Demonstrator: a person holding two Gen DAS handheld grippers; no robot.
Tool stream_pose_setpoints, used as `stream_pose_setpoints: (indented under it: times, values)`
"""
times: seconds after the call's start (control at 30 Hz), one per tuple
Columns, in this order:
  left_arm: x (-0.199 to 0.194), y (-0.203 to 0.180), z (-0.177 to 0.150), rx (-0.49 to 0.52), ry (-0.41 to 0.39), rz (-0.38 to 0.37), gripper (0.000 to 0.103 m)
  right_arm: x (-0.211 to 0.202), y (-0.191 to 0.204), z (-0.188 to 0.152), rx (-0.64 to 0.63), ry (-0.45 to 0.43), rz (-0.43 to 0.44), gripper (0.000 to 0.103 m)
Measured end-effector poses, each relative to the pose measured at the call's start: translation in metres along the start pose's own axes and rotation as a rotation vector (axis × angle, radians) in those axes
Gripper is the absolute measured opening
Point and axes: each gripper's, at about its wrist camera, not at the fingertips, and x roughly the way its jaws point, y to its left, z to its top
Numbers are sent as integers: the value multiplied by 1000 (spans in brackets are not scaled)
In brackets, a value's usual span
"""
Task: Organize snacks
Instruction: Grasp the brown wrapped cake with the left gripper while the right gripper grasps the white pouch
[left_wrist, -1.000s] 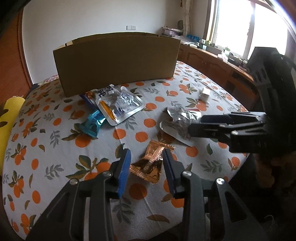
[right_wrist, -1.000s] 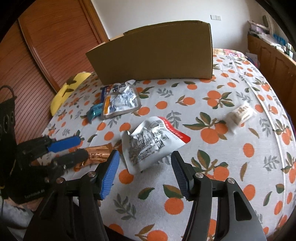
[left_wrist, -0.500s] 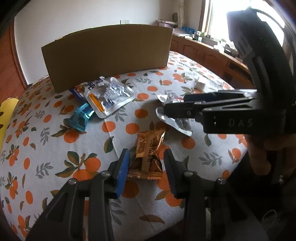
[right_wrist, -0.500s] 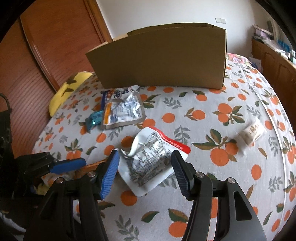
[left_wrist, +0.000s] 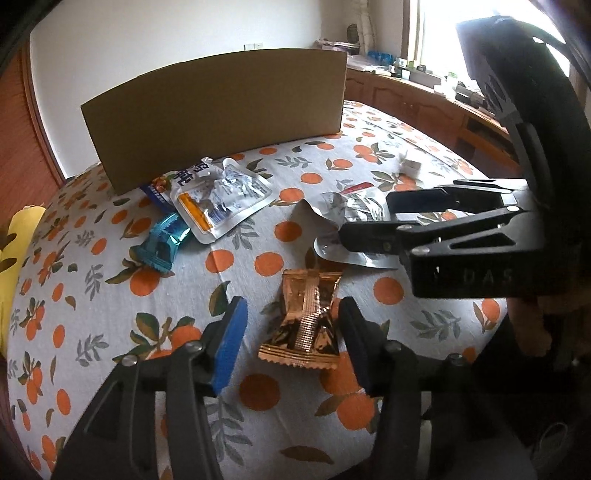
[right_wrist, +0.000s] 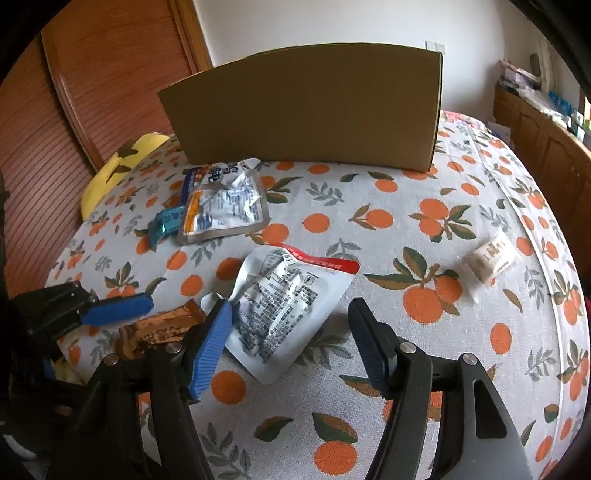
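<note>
With both sets of jaws opening, my left gripper (left_wrist: 291, 332) around the copper wrapper (left_wrist: 306, 317) near the table's (right_wrist: 480, 369) front edge and my right gripper (right_wrist: 291, 339) around the white pouch (right_wrist: 284, 295), neither gripped, slick foil may skid away.

The tablecloth (right_wrist: 369, 192) was pale grey, printed with oranges and green leaves. On it stood a plain brown cardboard box (right_wrist: 306, 107); before the box lay a silver pouch (right_wrist: 225, 206), a teal wrapper (right_wrist: 164, 221), a copper-coloured wrapper (left_wrist: 308, 317) and a white, red-edged pouch (right_wrist: 284, 302).
</note>
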Motion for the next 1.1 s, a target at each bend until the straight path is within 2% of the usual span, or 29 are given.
stream_pose_setpoints:
  times: [0.37, 0.43, 0.5, 0.57, 0.63, 0.83, 0.93, 1.0, 1.07, 1.1]
  values:
    - [0, -1, -1, -3, -6, 9, 53, 7, 7, 6, -28, -4, -10, 68]
    - [-1, 0, -2, -19, -13, 12, 47, 9, 9, 8, -38, -4, -10, 68]
    - [-4, 2, -4, -34, -22, 15, 33, 10, 11, 9, -47, -4, -5, 68]
    - [-6, 5, -5, -46, -24, 10, 31, 11, 12, 10, -53, -2, 6, 68]
    - [-9, 8, -7, -58, -21, 10, 23, 12, 13, 12, -52, -2, 14, 69]
    - [-15, 14, -10, -90, -23, 9, 21, 19, 18, 18, -56, 9, 15, 72]
    - [-18, 14, -11, -92, -34, 19, 18, 23, 24, 19, -81, 17, -13, 73]
    - [-20, 15, -11, -94, -43, 22, 18, 23, 27, 17, -106, 21, -36, 66]
    - [-23, 16, -10, -101, -55, 27, 18, 22, 27, 16, -118, 19, -55, 54]
    - [-25, 17, -10, -106, -61, 25, 18, 21, 26, 15, -114, 17, -46, 51]
